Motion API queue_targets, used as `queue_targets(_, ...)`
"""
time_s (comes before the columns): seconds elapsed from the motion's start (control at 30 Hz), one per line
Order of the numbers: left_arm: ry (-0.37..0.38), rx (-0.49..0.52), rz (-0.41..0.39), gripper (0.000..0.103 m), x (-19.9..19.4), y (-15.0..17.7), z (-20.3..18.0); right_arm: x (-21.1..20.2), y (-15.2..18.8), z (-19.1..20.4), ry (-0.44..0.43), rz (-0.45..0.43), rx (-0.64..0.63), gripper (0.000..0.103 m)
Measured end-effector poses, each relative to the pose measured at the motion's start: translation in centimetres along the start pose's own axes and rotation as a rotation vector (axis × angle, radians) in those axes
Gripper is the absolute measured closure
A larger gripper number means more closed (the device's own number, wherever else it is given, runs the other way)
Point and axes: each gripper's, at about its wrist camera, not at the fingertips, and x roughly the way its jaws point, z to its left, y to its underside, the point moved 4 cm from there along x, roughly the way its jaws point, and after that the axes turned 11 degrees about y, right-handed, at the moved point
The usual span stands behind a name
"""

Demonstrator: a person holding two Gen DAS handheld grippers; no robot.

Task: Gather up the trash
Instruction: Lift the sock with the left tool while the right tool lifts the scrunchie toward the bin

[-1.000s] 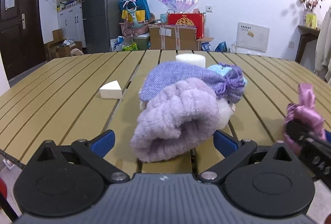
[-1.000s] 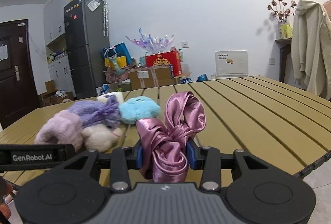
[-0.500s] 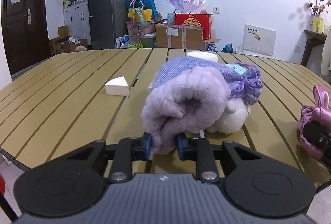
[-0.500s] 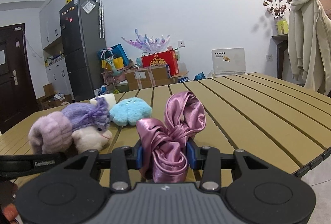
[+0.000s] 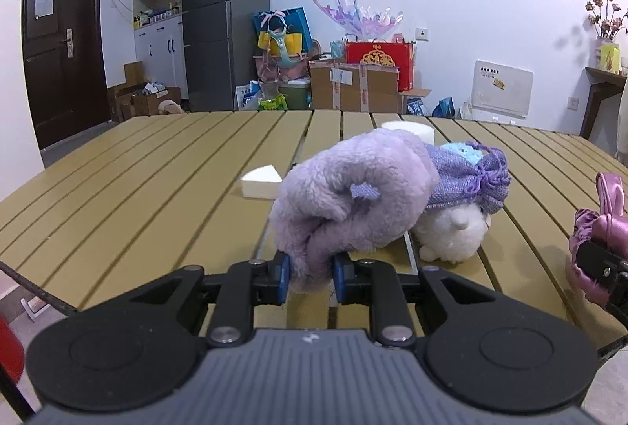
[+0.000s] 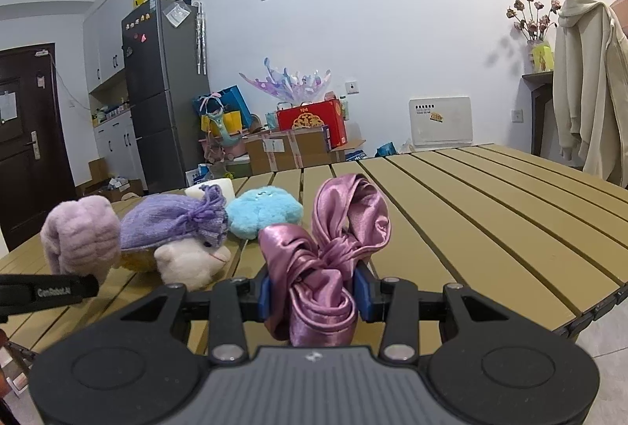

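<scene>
My left gripper point(image 5: 310, 274) is shut on the near edge of a fluffy lilac plush piece point(image 5: 353, 197), which hangs lifted a little over the slatted table point(image 5: 137, 197). The same lilac plush point(image 6: 80, 232) shows at the left of the right wrist view. My right gripper point(image 6: 314, 297) is shut on a shiny pink satin scrunchie point(image 6: 333, 248), and that scrunchie point(image 5: 596, 228) appears at the right edge of the left wrist view. Behind the plush lie a purple knitted pouch point(image 5: 471, 181) and a white plush toy point(image 5: 451, 232).
A white wedge-shaped block point(image 5: 261, 181) and a white round block point(image 5: 408, 130) sit on the table. A blue fluffy toy point(image 6: 263, 211) lies beyond the pouch. Boxes, bags and a fridge point(image 6: 165, 91) stand behind the table; a coat point(image 6: 588, 83) hangs at the right.
My left gripper went from wide open around the lilac plush to shut on its edge, then raised it slightly. The right gripper stayed still, holding the scrunchie.
</scene>
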Motion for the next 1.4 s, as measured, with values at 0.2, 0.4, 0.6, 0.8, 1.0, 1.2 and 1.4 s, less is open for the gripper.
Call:
queue_targets(0.2, 0.017, 0.006, -0.025, 0.082, -2.5, -0.2, 0.9, -2.1, -0.2, 0.3, -0.025, -0.029, -0.006, 0.064)
queue_targets(0.4, 0.029, -0.014, -0.029, 0.082, -5.0, -0.1, 1.1, -4.3, -0.1, 0.5, -0.035, -0.031, -0.029, 0.064)
queue_targets(0.6, 0.031, 0.01, -0.016, 0.082, -7.4, 0.6, 1.1, -6.7, 0.3, 0.5, -0.043, -0.038, -0.05, 0.064)
queue_targets(0.8, 0.026, 0.027, 0.011, 0.082, -10.0, 1.9, 1.5, -9.5, 0.8, 0.1, -0.054, -0.033, -0.061, 0.064)
queue_targets(1.0, 0.025, 0.048, 0.025, 0.082, -12.7, 3.0, 2.0, -12.3, 2.0, -0.1, -0.065, -0.011, -0.086, 0.064)
queue_targets(1.2, 0.022, 0.062, 0.055, 0.082, -14.8, 4.0, 2.1, -14.9, 3.9, -0.6, -0.07, 0.035, -0.094, 0.064)
queue_targets(1.4, 0.018, 0.078, 0.111, 0.082, -16.3, 6.5, 2.3, -17.0, 5.9, -1.3, -0.072, 0.081, -0.113, 0.064)
